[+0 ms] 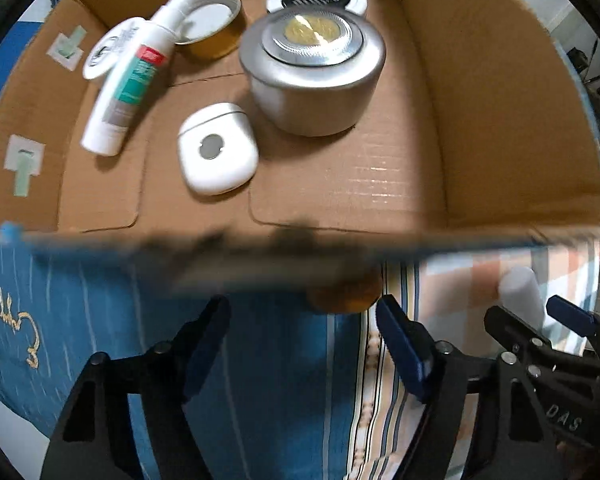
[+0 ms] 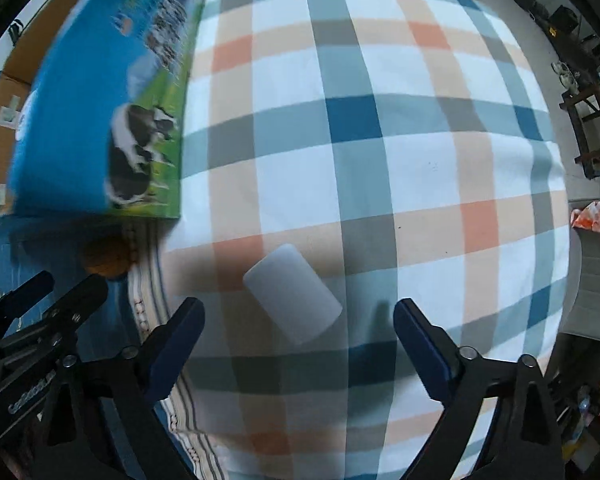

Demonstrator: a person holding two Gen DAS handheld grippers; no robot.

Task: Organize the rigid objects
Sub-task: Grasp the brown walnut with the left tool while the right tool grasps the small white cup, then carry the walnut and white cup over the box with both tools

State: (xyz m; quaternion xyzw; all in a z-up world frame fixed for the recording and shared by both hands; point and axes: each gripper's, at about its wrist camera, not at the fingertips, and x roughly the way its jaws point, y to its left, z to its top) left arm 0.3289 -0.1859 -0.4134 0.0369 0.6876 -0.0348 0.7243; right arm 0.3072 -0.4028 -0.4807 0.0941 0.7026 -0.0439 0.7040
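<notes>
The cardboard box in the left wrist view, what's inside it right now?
Inside the brown cardboard box: a round silver tin, a white rounded case, a white pump bottle, a gold-rimmed jar and two round lids. The blurred front wall covers the nearest floor.

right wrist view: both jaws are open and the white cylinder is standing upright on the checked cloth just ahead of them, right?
Not quite. In the right wrist view the white cylinder is lying on its side on the checked cloth, not standing upright. The rest holds: the right gripper has its jaws open, with the cylinder just ahead of them.
</notes>
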